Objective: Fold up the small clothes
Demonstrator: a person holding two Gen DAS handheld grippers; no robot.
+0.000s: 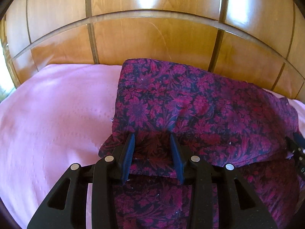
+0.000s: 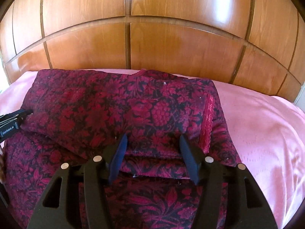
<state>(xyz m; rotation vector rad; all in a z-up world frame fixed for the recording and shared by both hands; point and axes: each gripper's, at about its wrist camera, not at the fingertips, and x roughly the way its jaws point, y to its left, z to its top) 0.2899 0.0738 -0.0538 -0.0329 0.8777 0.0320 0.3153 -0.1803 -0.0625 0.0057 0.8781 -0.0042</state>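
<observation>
1. Pink bedsheet (image 1: 57, 105) covers the bed; it lies bare at 9 o'clock of the garment in the left wrist view and at 3 o'clock in the right wrist view.
2. Wooden panelled headboard (image 2: 152, 43) stands at 12 o'clock, just behind the cloth's far edge. Nothing lies between the tongs and the cloth.
3. Floral garment (image 1: 190, 103), magenta on dark, lies on the bed, its near part doubled over so a fold edge runs across beneath both tongs.
4. Left tongs (image 1: 152, 135): tilted down toward the fold, blue pads apart, fabric in the gap but not pinched.
5. Right tongs (image 2: 153, 136): same downward tilt, pads wider apart, over the folded layers and gripping nothing.
6. In each view the other tool shows at the frame edge, against the fold.
</observation>
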